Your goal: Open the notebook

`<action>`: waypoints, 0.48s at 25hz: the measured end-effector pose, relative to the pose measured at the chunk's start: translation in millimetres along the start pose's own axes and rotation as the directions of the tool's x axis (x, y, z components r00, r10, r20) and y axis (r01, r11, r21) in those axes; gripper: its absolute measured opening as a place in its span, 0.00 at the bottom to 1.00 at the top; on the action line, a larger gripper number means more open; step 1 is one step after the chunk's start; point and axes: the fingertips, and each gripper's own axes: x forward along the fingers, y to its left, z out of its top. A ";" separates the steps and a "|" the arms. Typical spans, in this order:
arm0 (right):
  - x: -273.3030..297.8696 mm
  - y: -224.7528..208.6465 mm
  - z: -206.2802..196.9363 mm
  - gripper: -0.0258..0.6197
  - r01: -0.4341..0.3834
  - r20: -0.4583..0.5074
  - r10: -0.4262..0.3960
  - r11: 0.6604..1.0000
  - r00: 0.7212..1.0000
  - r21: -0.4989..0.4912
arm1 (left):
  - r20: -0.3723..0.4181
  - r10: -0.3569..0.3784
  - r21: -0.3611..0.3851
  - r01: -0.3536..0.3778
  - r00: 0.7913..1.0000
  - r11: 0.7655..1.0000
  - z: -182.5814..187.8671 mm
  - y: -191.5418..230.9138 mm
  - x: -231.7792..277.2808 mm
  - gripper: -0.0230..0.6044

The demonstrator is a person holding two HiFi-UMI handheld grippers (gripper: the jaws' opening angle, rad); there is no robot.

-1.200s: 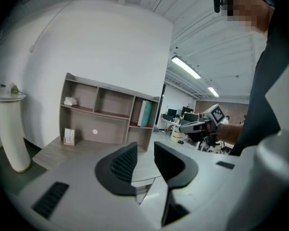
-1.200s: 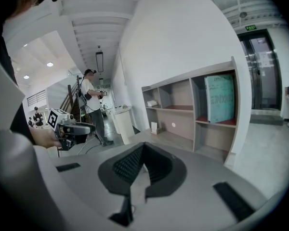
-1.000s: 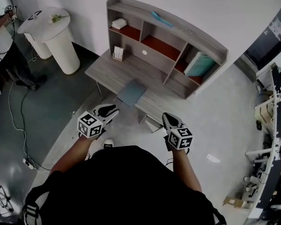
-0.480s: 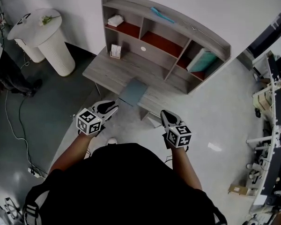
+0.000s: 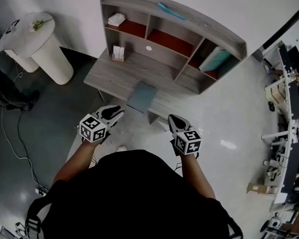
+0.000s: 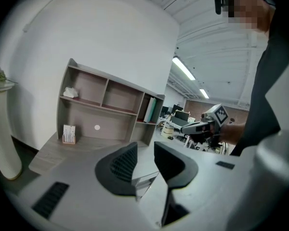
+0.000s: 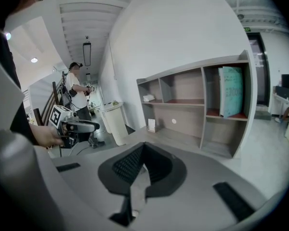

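Head view: closed notebook (image 5: 142,96) on counter (image 5: 109,76), ahead of both; left tongs (image 5: 115,113) spread, right tongs (image 5: 172,119) pressed together.

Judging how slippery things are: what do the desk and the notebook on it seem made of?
Desk: grey wood-grain board, probably laminate, matte; streaky grain lines show along its top.
Notebook: plain grey-blue cover, dull with no glare, perhaps card or soft plastic; too small to tell.
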 end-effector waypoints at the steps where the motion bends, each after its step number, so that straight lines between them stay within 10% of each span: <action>1: 4.2 3.5 1.1 0.04 0.001 -0.002 -0.001 1.000 1.000 -0.003 | -0.003 -0.007 -0.005 0.007 1.000 1.000 -1.2 4.6 -0.6 0.22; 12: 36.1 17.6 8.5 0.04 0.070 -0.019 -0.070 0.997 0.997 0.021 | -0.043 -0.074 0.003 0.074 0.996 0.997 -2.4 48.0 -2.3 0.22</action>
